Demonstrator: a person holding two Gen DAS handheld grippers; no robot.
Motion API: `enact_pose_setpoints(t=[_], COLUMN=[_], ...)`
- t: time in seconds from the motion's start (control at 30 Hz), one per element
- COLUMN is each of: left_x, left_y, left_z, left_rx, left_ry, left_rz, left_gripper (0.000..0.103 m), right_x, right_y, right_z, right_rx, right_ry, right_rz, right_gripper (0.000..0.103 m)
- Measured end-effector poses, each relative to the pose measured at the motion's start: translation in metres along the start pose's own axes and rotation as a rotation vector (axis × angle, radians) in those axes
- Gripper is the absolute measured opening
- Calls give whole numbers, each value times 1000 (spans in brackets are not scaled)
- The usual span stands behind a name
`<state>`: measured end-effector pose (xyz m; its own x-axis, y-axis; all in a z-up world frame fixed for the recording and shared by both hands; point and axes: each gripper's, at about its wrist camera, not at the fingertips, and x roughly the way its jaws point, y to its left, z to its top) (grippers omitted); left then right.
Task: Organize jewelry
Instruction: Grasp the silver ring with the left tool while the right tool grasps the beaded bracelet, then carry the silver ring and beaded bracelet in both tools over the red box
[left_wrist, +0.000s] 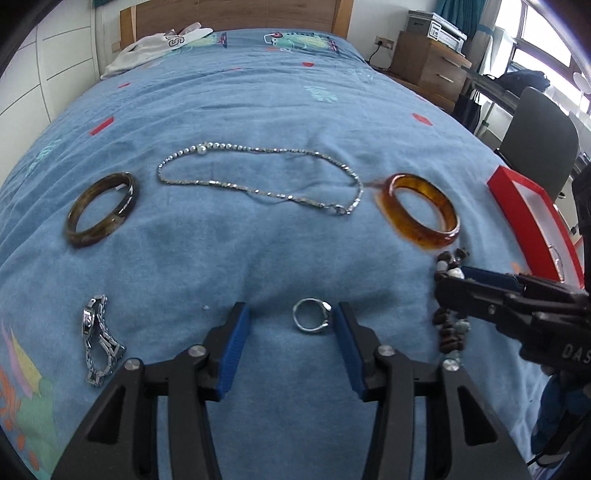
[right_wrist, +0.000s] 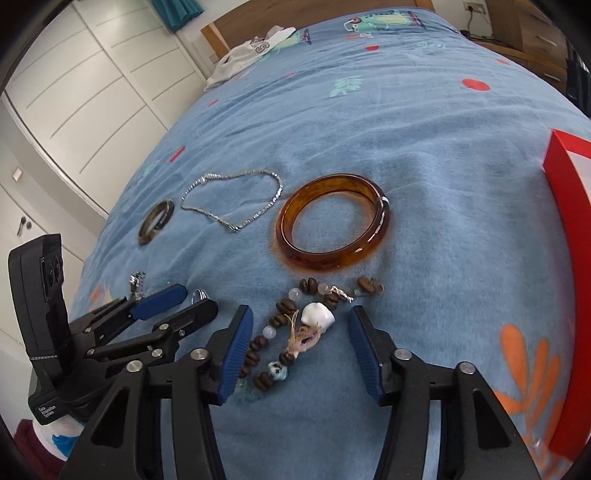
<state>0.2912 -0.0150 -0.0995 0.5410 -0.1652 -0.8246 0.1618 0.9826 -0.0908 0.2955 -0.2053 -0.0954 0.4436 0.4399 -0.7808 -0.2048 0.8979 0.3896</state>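
On the blue patterned bedspread (left_wrist: 280, 243), the far left holds a silver metal link watch (left_wrist: 96, 338), and farther up the bed lies a dark brown-green stone bangle (left_wrist: 100, 209). Next comes a long silver beaded chain necklace (left_wrist: 258, 179), laid in a loose loop between the two bangles. In front of it, the left gripper (left_wrist: 291, 332) hovers with its blue-padded jaws spread wide around a small silver ring (left_wrist: 312, 316), which lies flat on the cloth just beside the right-hand pad; whether they touch is unclear. Further right rests a translucent amber resin bangle (right_wrist: 334, 225). Just in front of it, the right gripper (right_wrist: 301, 343) stands wide open over a brown bead bracelet with a white shell (right_wrist: 291, 332), the beads lying between its fingers ungripped. At the far right edge sits a red jewelry box with a white lining (right_wrist: 569, 236).
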Motion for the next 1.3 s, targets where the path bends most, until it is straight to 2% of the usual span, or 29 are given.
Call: enact_pose_setpoints(t=[0.07, 0.13, 0.17, 0.27, 0.3, 0.7, 0.97, 1.3], left_x=[0, -1, -2, -4, -5, -32, -65, -109], left_y=[2, 3, 4, 4, 3, -2, -17, -67], left_z=[-2, -4, -6, -8, -10, -22, -27, -18], left_rx=[13, 23, 22, 22, 22, -5, -19, 23], left_ry=[-9, -14, -16, -21, -23, -29, -55, -113], left_rz=[9, 25, 28, 33, 35, 38, 23, -20], left_gripper=[33, 26, 21, 18, 18, 17, 17, 17], right_x=[4, 6, 6, 4, 3, -25, -72, -141], right_y=[1, 3, 4, 4, 3, 7, 6, -8], right_z=[-1, -2, -3, -7, -9, -32, -46, -46], right_rx=[-23, -50, -56, -62, -66, -57, -55, -34], right_ry=[6, 7, 7, 5, 5, -28, -85, -191], right_rz=[-13, -28, -32, -28, -29, -7, -9, -21], right_gripper=[42, 31, 30, 27, 17, 16, 16, 16])
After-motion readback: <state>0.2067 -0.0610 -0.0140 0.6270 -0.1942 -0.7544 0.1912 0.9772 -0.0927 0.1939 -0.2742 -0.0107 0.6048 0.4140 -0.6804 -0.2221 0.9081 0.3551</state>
